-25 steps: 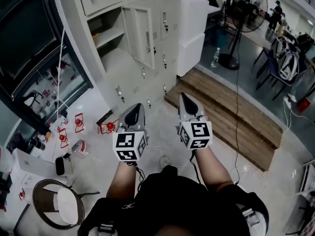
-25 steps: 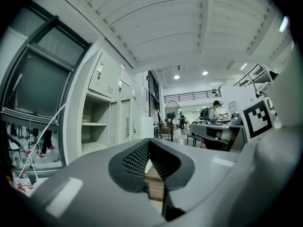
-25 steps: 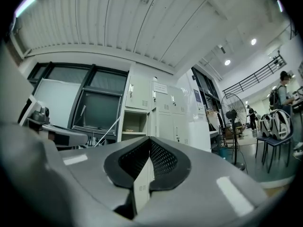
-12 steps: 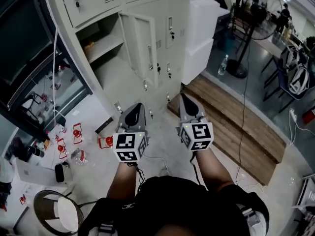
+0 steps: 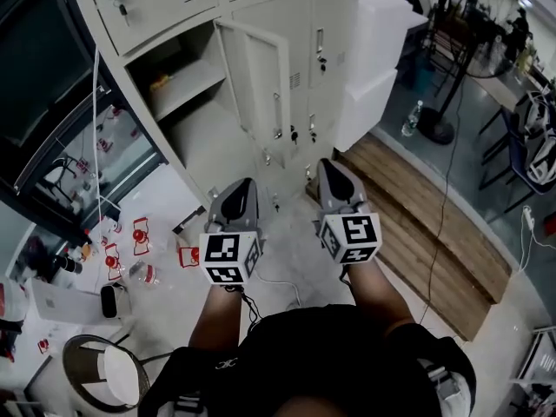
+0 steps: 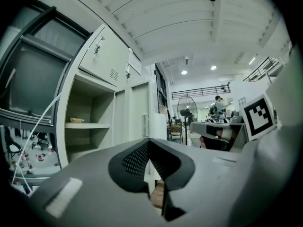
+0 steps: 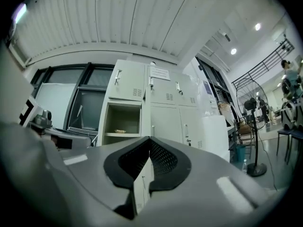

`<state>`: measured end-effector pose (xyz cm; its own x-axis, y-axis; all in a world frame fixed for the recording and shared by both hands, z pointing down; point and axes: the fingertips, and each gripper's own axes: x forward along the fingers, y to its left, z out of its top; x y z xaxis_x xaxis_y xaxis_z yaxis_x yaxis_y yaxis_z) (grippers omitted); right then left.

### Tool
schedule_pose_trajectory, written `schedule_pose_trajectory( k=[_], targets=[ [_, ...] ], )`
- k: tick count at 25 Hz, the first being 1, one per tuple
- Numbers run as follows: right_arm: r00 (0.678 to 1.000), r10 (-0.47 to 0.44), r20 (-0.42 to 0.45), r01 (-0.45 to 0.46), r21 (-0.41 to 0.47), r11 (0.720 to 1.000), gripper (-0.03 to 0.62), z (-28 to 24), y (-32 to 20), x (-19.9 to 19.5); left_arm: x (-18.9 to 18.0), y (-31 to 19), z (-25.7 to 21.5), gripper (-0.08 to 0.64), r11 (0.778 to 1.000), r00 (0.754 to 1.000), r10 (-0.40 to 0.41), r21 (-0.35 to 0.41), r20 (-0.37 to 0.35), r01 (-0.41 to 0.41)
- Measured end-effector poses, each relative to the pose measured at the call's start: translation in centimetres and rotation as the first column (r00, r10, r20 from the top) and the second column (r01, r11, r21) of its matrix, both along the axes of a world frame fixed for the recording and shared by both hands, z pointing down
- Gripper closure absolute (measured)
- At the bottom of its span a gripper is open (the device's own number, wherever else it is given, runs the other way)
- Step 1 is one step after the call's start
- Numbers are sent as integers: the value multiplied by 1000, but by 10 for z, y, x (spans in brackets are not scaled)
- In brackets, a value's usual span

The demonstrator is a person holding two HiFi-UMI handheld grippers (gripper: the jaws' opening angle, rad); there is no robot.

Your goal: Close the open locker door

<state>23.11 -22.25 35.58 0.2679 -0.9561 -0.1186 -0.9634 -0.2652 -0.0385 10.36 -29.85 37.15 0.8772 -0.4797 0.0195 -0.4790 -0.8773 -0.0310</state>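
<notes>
The locker door (image 5: 261, 94) is standing ajar ahead of both grippers, swung out from its compartment (image 5: 182, 115) on the left. A small item (image 5: 159, 82) is lying on the shelf inside, too small for me to identify. I am holding the left gripper (image 5: 245, 185) and right gripper (image 5: 328, 165) side by side, well short of the door, each with jaws pressed together on nothing. Bare floor (image 5: 287, 237) is lying between them and the lockers; a wooden platform (image 5: 434, 224) is bordering it on the right.
</notes>
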Motion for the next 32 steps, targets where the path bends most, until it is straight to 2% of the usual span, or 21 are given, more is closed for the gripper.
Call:
schedule_pose_trajectory(
  k=[7,16,23,28,32],
  targets=[
    [998,-70,5,70,1,998,580,1,-17,14,-7,-9,10,559,994,994,-104,-21,17,104],
    [981,-196,5,195,4,981,580,-4,-35,41,2,-14,10,560,968,968,-248,-26,24,249],
    [953,-302,-7,302,6,953,578,-7,-41,50,16,-7,6,560,947,947,-320,-15,26,321],
    [928,-372,-10,372,-4,928,577,-8,-47,45,15,-6,6,560,932,932,-361,-13,30,361],
    [911,-412,-10,412,22,911,572,-12,-49,41,11,-6,6,559,924,924,-382,-8,32,382]
  ],
)
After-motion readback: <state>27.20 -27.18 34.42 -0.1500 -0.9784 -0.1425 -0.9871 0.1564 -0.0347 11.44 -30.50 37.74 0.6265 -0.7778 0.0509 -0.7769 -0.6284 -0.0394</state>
